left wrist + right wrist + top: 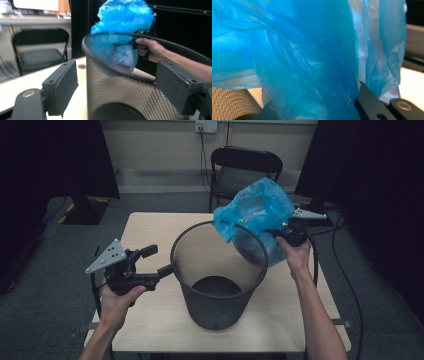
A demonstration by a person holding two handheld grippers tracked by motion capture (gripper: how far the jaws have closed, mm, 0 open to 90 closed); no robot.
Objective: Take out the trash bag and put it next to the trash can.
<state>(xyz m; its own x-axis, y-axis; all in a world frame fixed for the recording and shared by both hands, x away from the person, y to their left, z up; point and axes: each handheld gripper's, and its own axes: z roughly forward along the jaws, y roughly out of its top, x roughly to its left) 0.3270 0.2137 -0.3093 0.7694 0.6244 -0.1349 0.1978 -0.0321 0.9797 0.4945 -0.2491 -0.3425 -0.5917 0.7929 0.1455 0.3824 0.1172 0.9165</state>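
The right claw pinches the blue bag tight, the left claw is open beside the bin, so the bag may snag on the rim and tip the bin.

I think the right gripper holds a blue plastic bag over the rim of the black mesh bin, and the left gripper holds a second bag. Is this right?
Not quite. The left gripper holds no bag: in the left gripper view its jaws stand open on either side of the black mesh bin. The right gripper does hold the blue plastic bag over the rim.
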